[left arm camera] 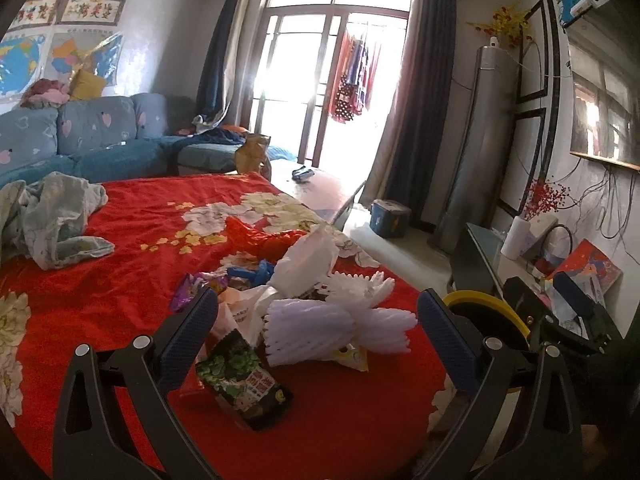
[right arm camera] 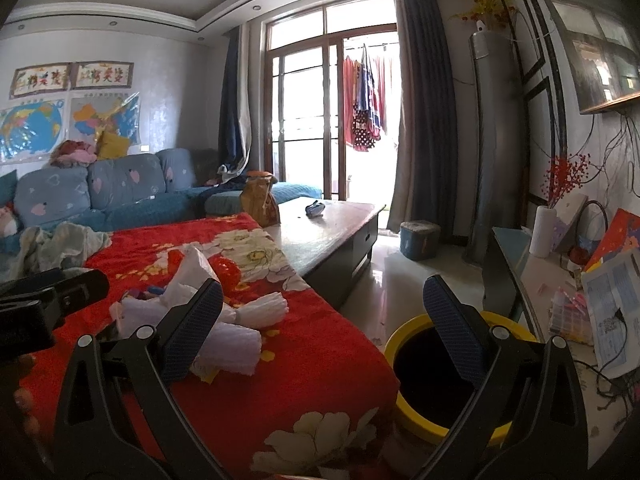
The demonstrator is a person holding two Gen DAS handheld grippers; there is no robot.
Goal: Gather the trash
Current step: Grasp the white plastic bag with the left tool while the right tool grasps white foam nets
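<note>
A red floral blanket (left arm camera: 120, 248) covers the counter (right arm camera: 328, 240) in a sunlit living room, with a blue sofa (left arm camera: 100, 140) behind it and a crumpled pale cloth (left arm camera: 52, 216) at the blanket's far left. A yellow-rimmed bin (right arm camera: 436, 380) stands on the floor just beside the counter's near right corner, its dark mouth upward. The trash pile (left arm camera: 304, 292) lies on the blanket near that corner: white foam fruit nets (left arm camera: 316, 328) in front, a white plastic bag (left arm camera: 308, 264) behind them, a red wrapper (left arm camera: 260, 236) farther back, a purple wrapper (left arm camera: 192, 284) to the left, and a green-printed snack packet (left arm camera: 244, 380) nearest the left camera. The left claw (left arm camera: 318, 338) hangs wide open over the pile, gripping nothing. The right claw (right arm camera: 322, 324) is also spread open and empty, above the counter's edge between foam nets and bin.
</note>
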